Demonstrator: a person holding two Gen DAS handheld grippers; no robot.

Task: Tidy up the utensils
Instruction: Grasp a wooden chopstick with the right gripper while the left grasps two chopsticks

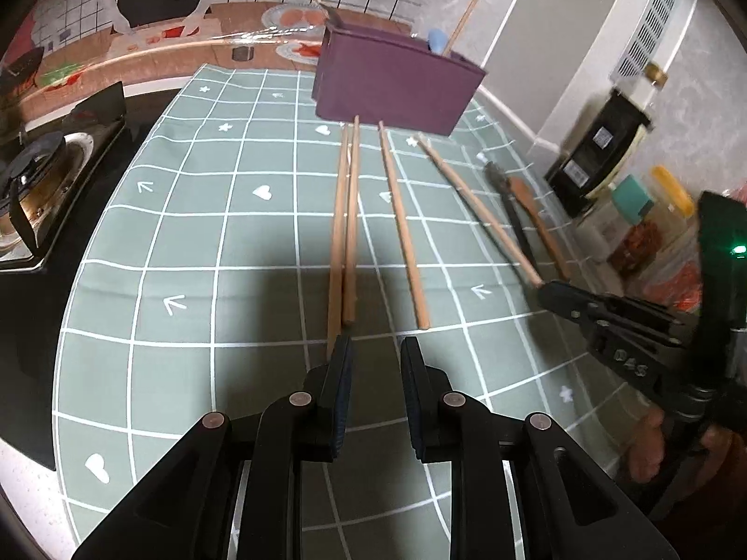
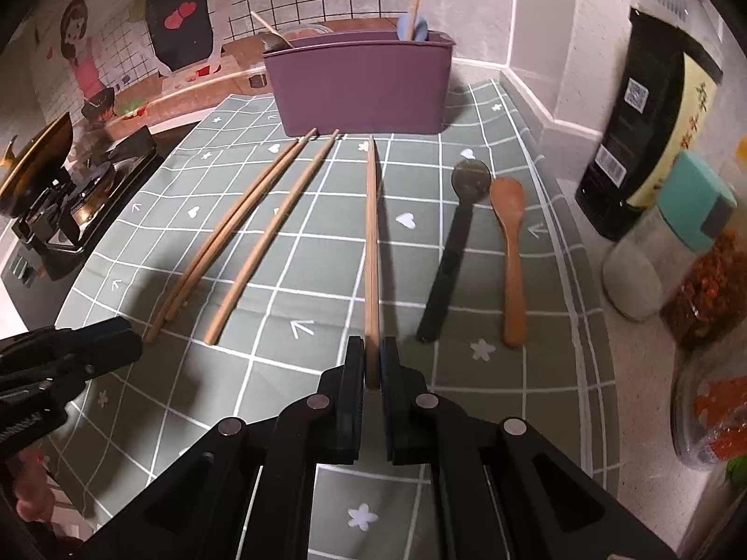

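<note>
My right gripper is shut on the near end of one wooden chopstick, whose far tip points at the purple utensil holder. On the green checked mat lie a chopstick pair and a single chopstick on the left. A black spoon and a wooden spoon lie on the right. My left gripper is open and empty just short of the chopstick pair; its left finger covers one chopstick's near end. The right gripper with its chopstick shows at the right.
A gas stove stands off the mat's left edge. A black bottle, a teal-capped jar and food jars crowd the right side by the wall. The holder has a chopstick, a blue utensil and a spoon in it.
</note>
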